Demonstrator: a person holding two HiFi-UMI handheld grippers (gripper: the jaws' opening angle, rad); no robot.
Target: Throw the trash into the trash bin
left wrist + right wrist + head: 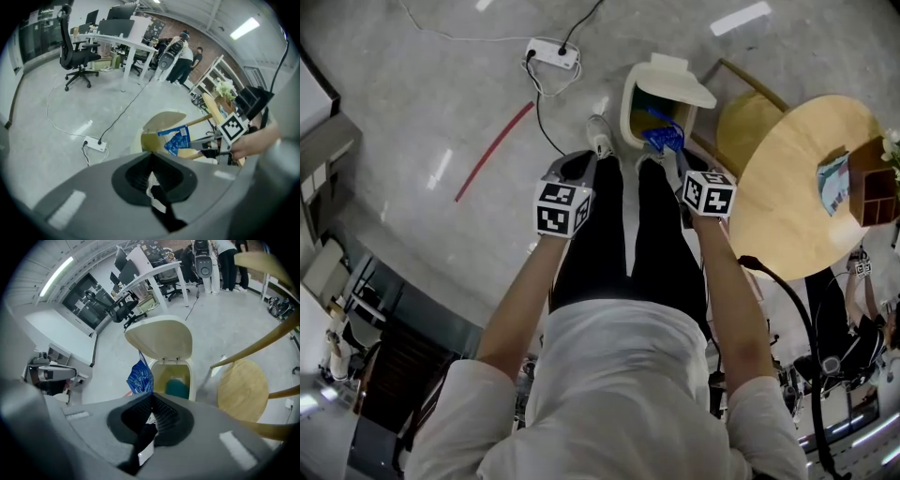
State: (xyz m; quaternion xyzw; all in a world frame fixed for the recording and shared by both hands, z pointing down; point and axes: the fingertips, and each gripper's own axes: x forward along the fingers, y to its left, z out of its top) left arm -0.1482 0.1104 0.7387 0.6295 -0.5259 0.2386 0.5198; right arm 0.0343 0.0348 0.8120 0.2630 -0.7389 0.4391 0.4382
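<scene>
A cream trash bin [630, 108] stands on the floor in front of my feet, lid [161, 337] flipped up. Something teal [177, 389] lies inside it. My right gripper [672, 153] is shut on a blue crinkled wrapper [664, 139], which hangs over the bin's near rim; the same wrapper [140, 377] shows just left of the bin opening [172, 379] in the right gripper view. The left gripper view shows the wrapper [178, 140] in front of the bin [151, 138]. My left gripper [584, 161] hovers left of the bin, jaws shut with nothing between them.
A round wooden table [787, 202] with a wooden box [872, 183] lies to the right, and a wooden chair [748, 120] sits between it and the bin. A power strip [553, 54] with cables and a red floor line [492, 150] lie to the left. People [180, 58] stand far off.
</scene>
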